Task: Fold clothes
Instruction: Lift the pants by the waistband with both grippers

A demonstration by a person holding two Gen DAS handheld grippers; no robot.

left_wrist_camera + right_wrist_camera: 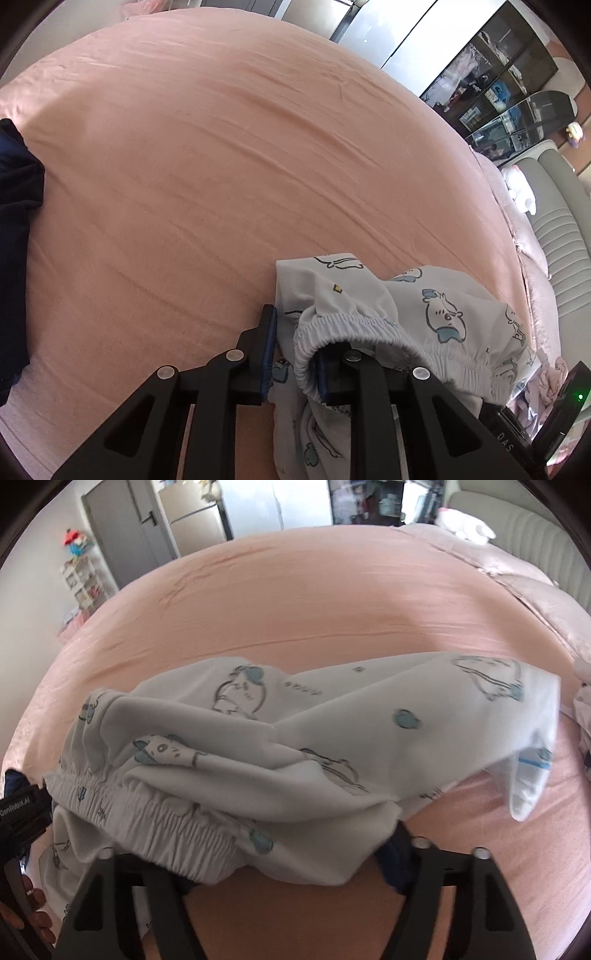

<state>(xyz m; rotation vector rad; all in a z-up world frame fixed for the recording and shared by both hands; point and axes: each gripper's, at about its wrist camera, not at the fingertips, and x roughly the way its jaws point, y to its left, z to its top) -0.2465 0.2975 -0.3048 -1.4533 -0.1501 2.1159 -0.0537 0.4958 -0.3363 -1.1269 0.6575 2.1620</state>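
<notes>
White pyjama pants (424, 314) with blue cartoon prints lie bunched on the pink bed sheet (221, 166). My left gripper (293, 343) is at their elastic waistband (354, 325). The band loops over its right finger, and cloth is pinched between the blue pads. In the right wrist view the same pants (295, 746) drape across my right gripper (288, 864). Its fingers stand wide apart, with the tips hidden under the cloth. One pant leg (524, 738) hangs blurred to the right.
A dark navy garment (18, 221) lies at the bed's left edge. A grey padded headboard (561, 236) and a glass cabinet (498, 92) stand to the right. More clothes (583, 709) sit at the right edge. A hand (33, 915) holds the left gripper.
</notes>
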